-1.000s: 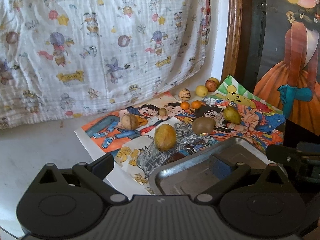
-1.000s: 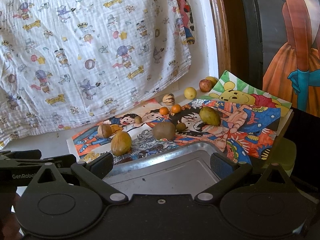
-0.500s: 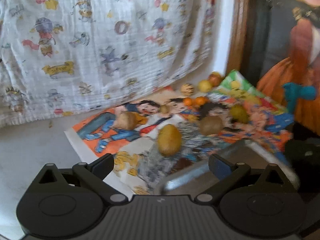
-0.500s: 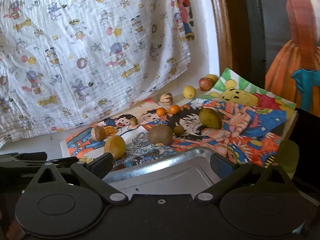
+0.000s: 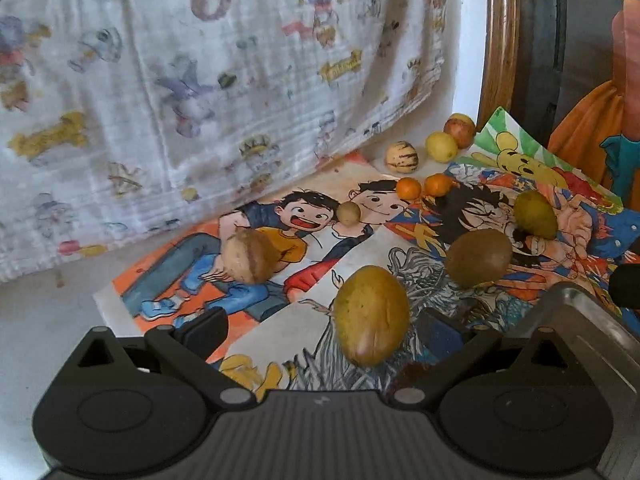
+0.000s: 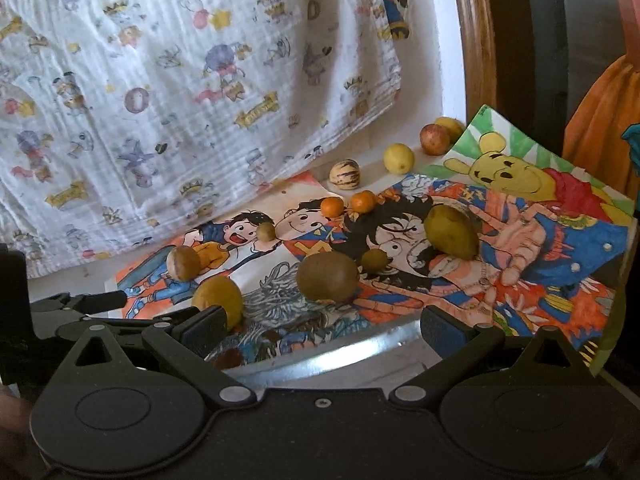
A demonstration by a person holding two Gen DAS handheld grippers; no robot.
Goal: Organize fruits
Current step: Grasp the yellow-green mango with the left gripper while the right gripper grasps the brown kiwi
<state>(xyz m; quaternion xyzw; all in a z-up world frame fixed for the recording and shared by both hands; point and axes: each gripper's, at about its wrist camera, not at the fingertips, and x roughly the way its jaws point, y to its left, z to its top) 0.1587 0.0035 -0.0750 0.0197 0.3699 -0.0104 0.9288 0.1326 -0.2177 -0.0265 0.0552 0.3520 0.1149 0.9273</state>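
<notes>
Mango (image 5: 371,315) between open left tongs (image 5: 320,326), tray (image 5: 592,332) beside — kiwi (image 5: 478,258) behind

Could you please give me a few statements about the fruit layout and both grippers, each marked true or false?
1. The left gripper is open, with the yellow-green fruit between its fingers. True.
2. The right gripper is shut on the brown kiwi-like fruit. False: it is open and holds nothing.
3. Two small orange fruits lie side by side on the drawings. True.
4. The metal tray already holds several fruits. False: no fruit shows on its visible part.
5. The striped fruit lies beyond the drawings, near the hanging cloth. True.
</notes>
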